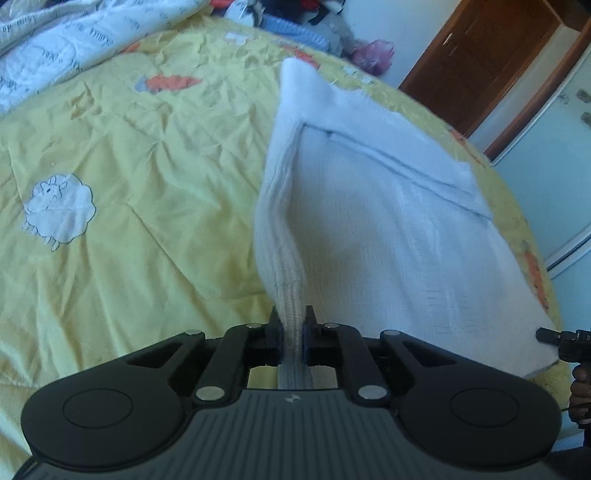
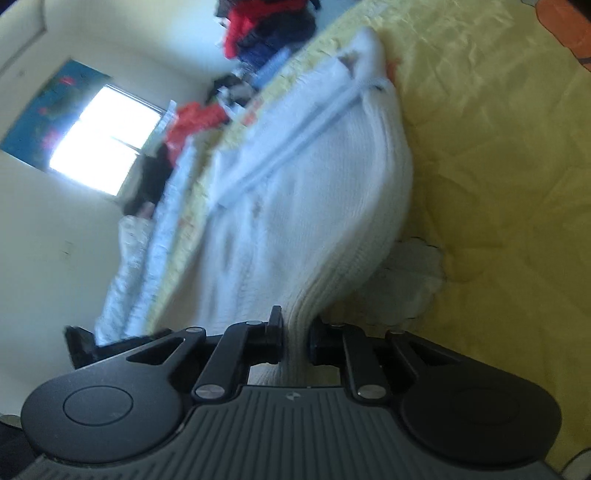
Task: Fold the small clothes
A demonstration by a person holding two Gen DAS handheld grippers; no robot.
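A small white knitted garment (image 1: 388, 229) is held up above the yellow bedspread (image 1: 129, 166), stretched between both grippers. My left gripper (image 1: 293, 328) is shut on its ribbed edge at one corner. My right gripper (image 2: 295, 332) is shut on the ribbed edge (image 2: 295, 306) at the other corner, and it shows at the right edge of the left wrist view (image 1: 554, 338). In the right wrist view the garment (image 2: 295, 192) hangs tilted, with folded bands across it, and the bedspread (image 2: 498, 184) lies behind it.
A white printed quilt (image 1: 74, 40) lies at the bed's far left. A heap of clothes (image 1: 295, 22) sits at the far edge. A brown door (image 1: 480, 62) and a wardrobe (image 1: 546, 155) stand beyond the bed. A bright window (image 2: 99, 144) is on the wall.
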